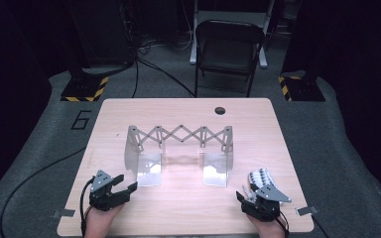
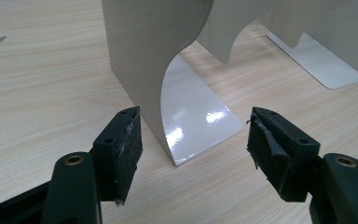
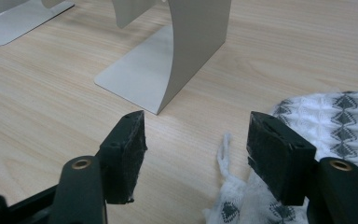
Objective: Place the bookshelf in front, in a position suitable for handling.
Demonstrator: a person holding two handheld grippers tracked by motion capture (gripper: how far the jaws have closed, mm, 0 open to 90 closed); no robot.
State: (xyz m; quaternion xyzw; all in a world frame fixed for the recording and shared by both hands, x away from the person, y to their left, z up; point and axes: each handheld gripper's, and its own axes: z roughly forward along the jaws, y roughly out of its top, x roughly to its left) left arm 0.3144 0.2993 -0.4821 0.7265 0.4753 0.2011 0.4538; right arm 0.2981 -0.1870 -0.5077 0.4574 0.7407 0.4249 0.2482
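My left gripper sat at the near left of the pale wood-grain table, its black jaws standing apart with nothing between them. My right gripper sat at the near right, jaws likewise apart and empty. The foam pads on the left jaws looked worn and ragged at the edges.

Between the two stood a metal expanding rack: two glossy, off-white sheet-metal ends bent into L shapes with rounded corners, joined at the top by a grey scissor lattice. Its long axis ran left to right across the table, with the flat feet pointing toward me.

A white knitted cloth with grey diamond patterning lay just beside my right gripper, a loose thread trailing from it.

A black numeral "6" was marked on the grey floor covering left of the table.
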